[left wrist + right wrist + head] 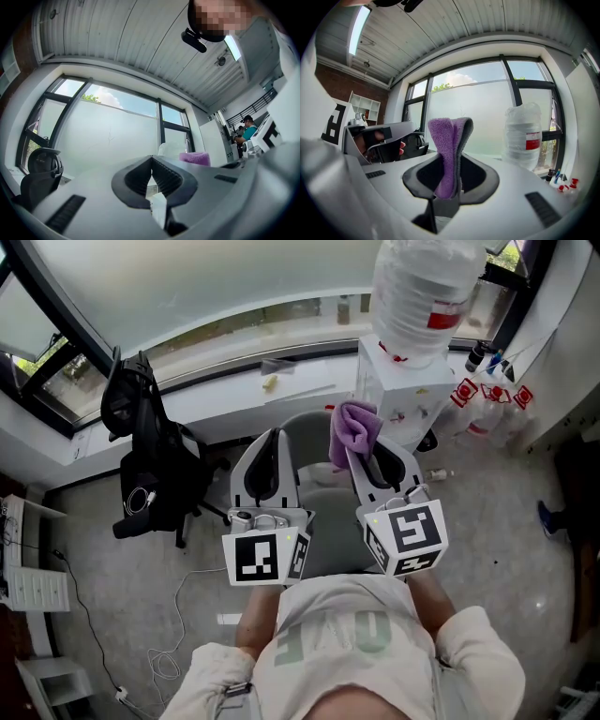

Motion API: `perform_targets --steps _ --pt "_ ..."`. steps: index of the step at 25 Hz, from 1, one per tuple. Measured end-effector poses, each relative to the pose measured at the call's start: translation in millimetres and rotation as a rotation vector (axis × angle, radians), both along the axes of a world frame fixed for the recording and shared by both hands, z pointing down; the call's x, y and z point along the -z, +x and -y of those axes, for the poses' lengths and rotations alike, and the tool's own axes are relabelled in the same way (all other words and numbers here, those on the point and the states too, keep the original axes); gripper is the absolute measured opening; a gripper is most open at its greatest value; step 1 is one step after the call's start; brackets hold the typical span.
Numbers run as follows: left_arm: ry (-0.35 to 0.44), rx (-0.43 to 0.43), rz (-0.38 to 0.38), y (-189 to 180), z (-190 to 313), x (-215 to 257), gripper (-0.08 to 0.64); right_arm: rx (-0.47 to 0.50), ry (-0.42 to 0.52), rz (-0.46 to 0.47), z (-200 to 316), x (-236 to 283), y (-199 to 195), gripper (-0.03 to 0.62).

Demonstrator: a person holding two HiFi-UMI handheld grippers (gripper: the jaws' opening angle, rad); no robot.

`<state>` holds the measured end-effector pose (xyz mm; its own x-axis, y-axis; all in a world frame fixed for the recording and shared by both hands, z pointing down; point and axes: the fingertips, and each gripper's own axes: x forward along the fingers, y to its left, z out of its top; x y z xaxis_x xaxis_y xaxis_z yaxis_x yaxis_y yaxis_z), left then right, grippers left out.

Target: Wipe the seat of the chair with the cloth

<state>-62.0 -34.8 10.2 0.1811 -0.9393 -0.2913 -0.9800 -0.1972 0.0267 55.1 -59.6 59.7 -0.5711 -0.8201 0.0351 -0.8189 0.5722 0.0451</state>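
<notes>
In the head view the grey chair (323, 501) stands below me, and both grippers are held up in front of it. My right gripper (364, 444) is shut on a folded purple cloth (353, 429). That cloth (444, 140) sticks up from between the jaws in the right gripper view (451, 161). My left gripper (274, 439) is to the left of it, jaws closed tip to tip with nothing between them (151, 160). From the left gripper view the purple cloth (195, 158) shows off to the right. Both grippers point upward, well above the seat.
A black office chair (150, 460) stands at the left by the window ledge (234, 362). A white water dispenser (412, 395) with a large bottle (424, 292) is just behind the grey chair on the right. Cables (173, 634) lie on the floor at the lower left.
</notes>
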Motion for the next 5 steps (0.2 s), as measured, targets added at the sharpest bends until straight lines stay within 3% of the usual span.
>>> perform_targets --steps 5 --pt "0.005 -0.001 -0.003 -0.2 3.9 0.4 0.012 0.009 -0.001 -0.001 3.0 -0.5 -3.0 0.092"
